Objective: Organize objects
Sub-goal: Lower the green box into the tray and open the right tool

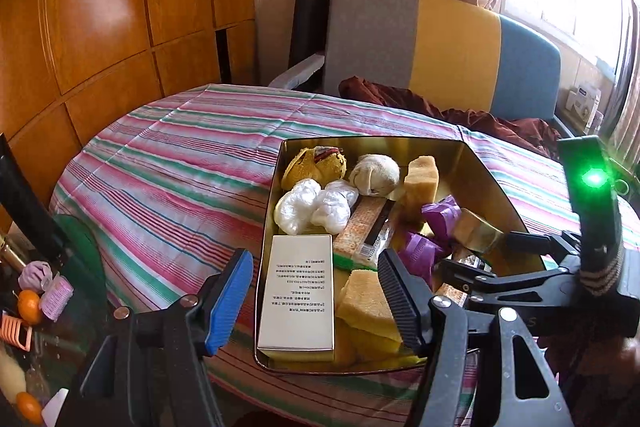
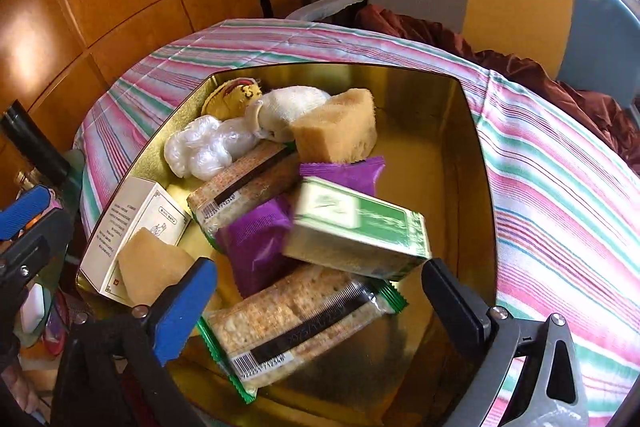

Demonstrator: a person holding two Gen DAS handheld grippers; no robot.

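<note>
Now | right gripper (image 2: 320,291) jaws open | green box (image 2: 360,231) just beyond, inside tin (image 2: 476,163)

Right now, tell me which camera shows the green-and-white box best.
The right wrist view. The green-and-white box sits near the middle there, lying tilted on the purple packets in the gold tin, though slightly blurred. In the left wrist view only a dim brownish corner shows, partly hidden behind the right gripper.
</note>
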